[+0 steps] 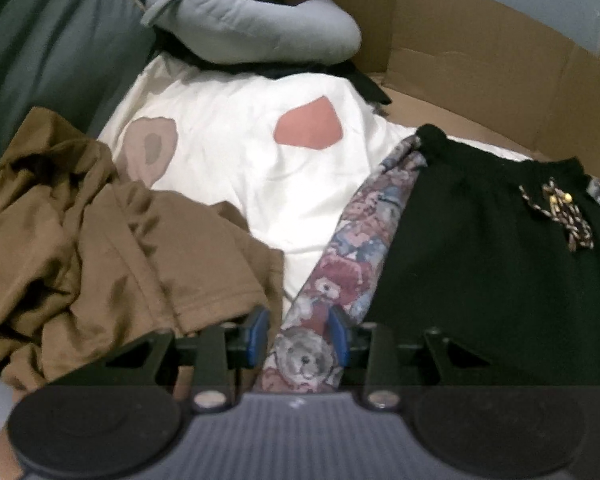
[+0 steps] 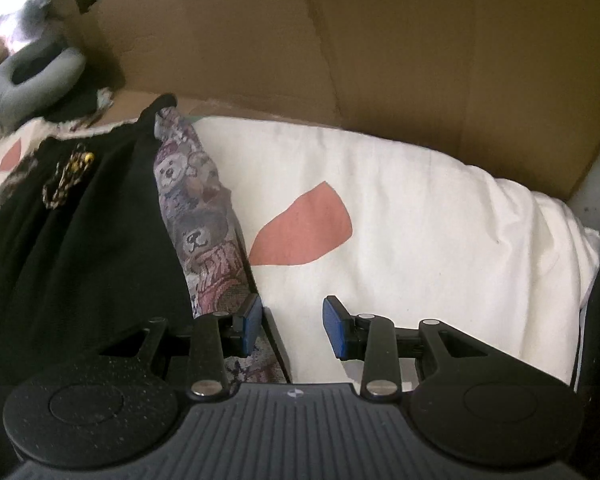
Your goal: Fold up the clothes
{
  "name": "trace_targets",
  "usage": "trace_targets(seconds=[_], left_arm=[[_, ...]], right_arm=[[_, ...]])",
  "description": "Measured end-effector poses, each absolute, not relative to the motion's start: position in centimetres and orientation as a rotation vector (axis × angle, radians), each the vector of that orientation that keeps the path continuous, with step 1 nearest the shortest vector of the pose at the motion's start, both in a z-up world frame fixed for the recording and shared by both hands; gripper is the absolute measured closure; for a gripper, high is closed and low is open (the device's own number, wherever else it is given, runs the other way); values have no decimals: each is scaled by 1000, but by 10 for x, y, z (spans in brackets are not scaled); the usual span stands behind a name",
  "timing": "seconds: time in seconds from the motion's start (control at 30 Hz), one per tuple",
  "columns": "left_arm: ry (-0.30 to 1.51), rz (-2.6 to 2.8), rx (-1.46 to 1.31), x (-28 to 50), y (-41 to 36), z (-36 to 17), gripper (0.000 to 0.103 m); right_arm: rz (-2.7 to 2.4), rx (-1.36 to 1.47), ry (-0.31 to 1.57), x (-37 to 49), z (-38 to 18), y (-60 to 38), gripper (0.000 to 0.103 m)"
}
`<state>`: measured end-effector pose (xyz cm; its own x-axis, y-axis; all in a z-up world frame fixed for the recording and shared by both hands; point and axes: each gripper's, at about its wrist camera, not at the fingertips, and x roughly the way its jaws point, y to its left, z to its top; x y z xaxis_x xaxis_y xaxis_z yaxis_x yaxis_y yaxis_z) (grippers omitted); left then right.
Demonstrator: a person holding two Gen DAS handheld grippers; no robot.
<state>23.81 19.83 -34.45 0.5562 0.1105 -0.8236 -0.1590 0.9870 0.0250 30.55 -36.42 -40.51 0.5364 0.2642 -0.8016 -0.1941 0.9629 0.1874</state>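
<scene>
Black shorts (image 1: 480, 248) with teddy-print side panels (image 1: 352, 240) lie at right of the left-wrist frame on a white quilt (image 1: 228, 148). Left gripper (image 1: 299, 334) jaws straddle the panel, apart; right gripper (image 2: 291, 326) jaws apart over the quilt.

Cardboard wall (image 2: 380, 40) blocks ahead; white bedding (image 2: 420, 220) lies open beside black shorts (image 2: 80, 240).
</scene>
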Motion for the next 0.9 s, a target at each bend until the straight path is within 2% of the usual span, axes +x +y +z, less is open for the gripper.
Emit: trace_targets(seconds=[0.7, 0.73, 0.8, 0.87, 0.9], left_arm=[[947, 190, -60, 243, 200, -351, 67], [942, 192, -61, 244, 200, -351, 67], [936, 195, -63, 245, 200, -350, 67], [927, 197, -71, 247, 200, -349, 66], [923, 198, -72, 248, 200, -349, 66]], right_arm=[[350, 12, 1045, 300, -412, -347, 65], [353, 2, 1046, 300, -412, -346, 73], [354, -2, 1052, 300, -411, -344, 80], [347, 26, 1062, 303, -410, -346, 94], [342, 47, 1068, 304, -409, -348, 95]])
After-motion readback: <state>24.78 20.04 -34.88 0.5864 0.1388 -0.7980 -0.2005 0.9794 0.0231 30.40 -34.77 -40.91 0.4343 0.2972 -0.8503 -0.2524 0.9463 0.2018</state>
